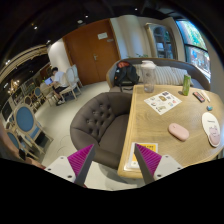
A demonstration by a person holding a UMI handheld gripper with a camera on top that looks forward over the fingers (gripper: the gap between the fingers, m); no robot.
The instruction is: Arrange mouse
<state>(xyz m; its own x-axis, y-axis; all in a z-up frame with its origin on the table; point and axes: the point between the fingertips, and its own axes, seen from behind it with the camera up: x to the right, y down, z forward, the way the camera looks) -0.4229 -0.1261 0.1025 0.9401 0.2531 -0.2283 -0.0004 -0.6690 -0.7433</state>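
Gripper view looks down over a light wooden table [165, 125] with the tongs [114, 160] held wide apart and empty above its near edge, their pink pads [147, 158] facing each other across a clear gap. A pale pink mouse [179, 131] lies on the table well beyond the fingers, near a round white mat [211, 124], with a printed sheet [162, 101] and a green bottle [186, 83] farther back. Beside the table stands a dark tufted armchair [100, 115], and the room behind holds a wooden door [93, 52], a grey sofa [150, 71], and white chairs [62, 88].
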